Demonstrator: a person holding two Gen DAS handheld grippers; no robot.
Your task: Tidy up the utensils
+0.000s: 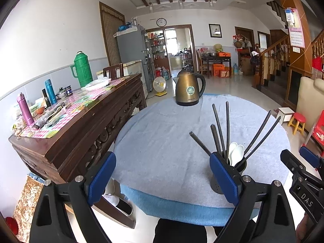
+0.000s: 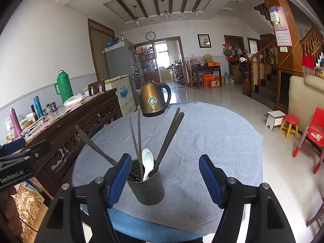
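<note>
A dark grey utensil holder (image 2: pixel 146 188) stands near the front edge of the round table (image 2: pixel 212 137) with its light blue cloth. Several dark chopsticks (image 2: pixel 170 133) and two white spoons (image 2: pixel 147 163) stick up from it. In the left wrist view the holder (image 1: pixel 240 168) is partly hidden behind my right finger. My left gripper (image 1: pixel 163 174) is open and empty, left of the holder. My right gripper (image 2: pixel 165 177) is open and empty, with its left finger (image 2: pixel 119 179) just beside the holder.
A bronze kettle (image 2: pixel 154 100) stands at the far side of the table. A long wooden sideboard (image 1: pixel 81 121) with flasks and clutter stands to the left. Small stools (image 2: pixel 288 124) and a red chair (image 2: pixel 312 135) are on the floor to the right.
</note>
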